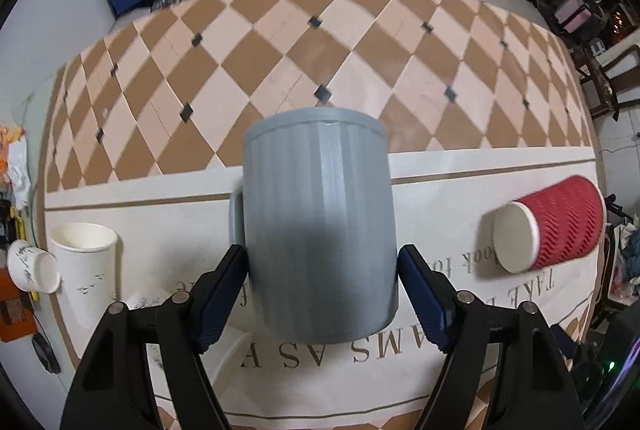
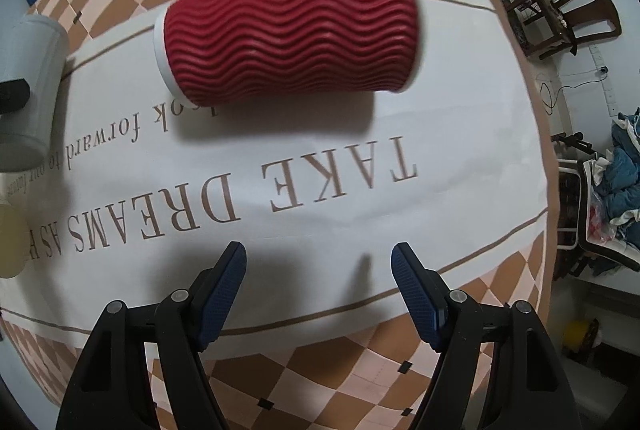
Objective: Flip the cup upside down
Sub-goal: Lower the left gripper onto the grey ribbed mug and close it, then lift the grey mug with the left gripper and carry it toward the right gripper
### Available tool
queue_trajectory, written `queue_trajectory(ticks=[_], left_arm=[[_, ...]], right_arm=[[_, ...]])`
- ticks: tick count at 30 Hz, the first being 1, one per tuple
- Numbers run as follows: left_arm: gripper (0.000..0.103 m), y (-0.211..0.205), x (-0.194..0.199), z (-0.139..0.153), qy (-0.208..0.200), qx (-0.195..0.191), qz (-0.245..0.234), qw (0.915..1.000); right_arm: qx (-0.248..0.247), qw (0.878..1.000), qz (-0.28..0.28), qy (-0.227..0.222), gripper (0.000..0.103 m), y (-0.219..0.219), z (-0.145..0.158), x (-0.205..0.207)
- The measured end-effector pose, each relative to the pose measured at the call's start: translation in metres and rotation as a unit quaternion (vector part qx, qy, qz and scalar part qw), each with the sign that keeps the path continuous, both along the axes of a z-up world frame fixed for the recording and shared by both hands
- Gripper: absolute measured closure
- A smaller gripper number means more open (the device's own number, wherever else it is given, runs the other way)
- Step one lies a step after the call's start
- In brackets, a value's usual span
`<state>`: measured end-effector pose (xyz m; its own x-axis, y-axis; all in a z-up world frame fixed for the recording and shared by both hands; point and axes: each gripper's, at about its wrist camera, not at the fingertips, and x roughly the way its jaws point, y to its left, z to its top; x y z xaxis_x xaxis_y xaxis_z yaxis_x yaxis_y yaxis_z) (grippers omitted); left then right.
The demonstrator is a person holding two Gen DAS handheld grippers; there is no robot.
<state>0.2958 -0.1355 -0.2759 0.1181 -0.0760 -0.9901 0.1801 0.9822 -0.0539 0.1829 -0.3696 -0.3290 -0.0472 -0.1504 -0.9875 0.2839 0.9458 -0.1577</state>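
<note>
Near the table's front edge, on the white lettered cloth (image 1: 460,166), the left gripper (image 1: 322,270) clamps the grey mug (image 1: 320,222), its handle mostly hidden. Rightward the red ripple cup (image 2: 288,26) lies sideways, blurred. Before it the right gripper (image 2: 319,270) gapes empty over bare cloth.

White tablecloth panel (image 2: 440,166) printed upside down "TAKE DREAMS AS"; smaller italic line above, "look forward to our", rest unreadable
</note>
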Motion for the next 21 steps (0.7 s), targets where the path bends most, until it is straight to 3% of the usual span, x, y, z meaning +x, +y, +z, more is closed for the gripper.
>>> queue_trajectory(ticks=[10, 14, 18, 21], left_arm=[[0.029, -0.001, -0.034, 0.065, -0.032, -0.032, -0.009, 0.9989], [0.029, 0.008, -0.072, 0.085, -0.041, -0.040, -0.013, 0.9983], [0.029, 0.017, -0.113, 0.085, -0.039, -0.048, -0.013, 0.9980], [0.029, 0.025, -0.140, 0.068, -0.019, -0.059, -0.014, 0.9980]], right_arm=[[0.005, 0.999, -0.012, -0.036, 0.026, 0.003, 0.038, -0.041], [0.006, 0.998, -0.019, -0.053, 0.026, 0.009, 0.054, -0.065], [-0.004, 0.997, -0.027, -0.070, 0.026, 0.015, 0.069, -0.091], [-0.016, 0.996, -0.038, -0.080, 0.026, 0.016, 0.075, -0.114]])
